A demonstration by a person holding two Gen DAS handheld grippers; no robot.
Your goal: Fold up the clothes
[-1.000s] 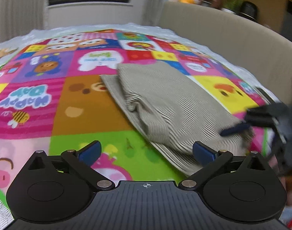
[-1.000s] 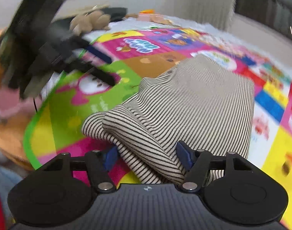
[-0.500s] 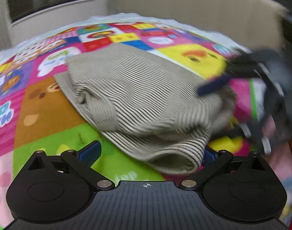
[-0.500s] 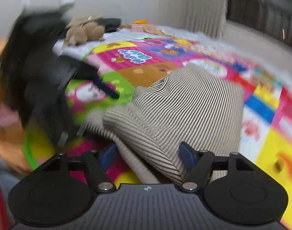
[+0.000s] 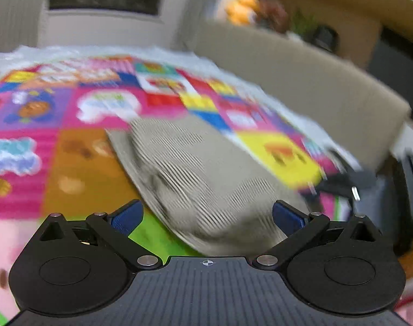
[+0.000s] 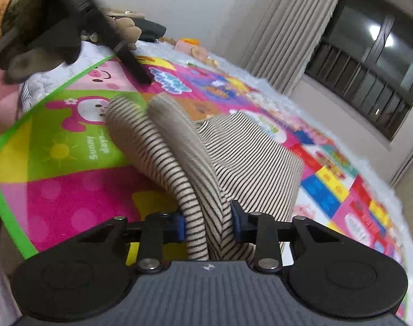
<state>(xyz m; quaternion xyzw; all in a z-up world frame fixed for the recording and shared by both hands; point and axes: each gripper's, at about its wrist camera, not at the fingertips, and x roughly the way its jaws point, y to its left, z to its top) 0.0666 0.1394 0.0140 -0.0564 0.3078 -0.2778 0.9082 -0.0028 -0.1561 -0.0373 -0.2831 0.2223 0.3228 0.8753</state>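
A beige garment with thin black stripes lies folded on a colourful cartoon play mat. My left gripper is open, its blue pads on either side of the garment's near edge; this view is blurred. In the right wrist view my right gripper is shut on a thick folded edge of the striped garment, lifted slightly off the mat. The left gripper shows at the upper left of that view, above the mat.
A beige padded headboard or sofa back borders the mat's far right. Plush toys lie at the mat's far end. Curtains and a dark window are behind.
My right gripper has closed on the garment's folded edge and lifted it. My left gripper has swung back over the garment and stays open.
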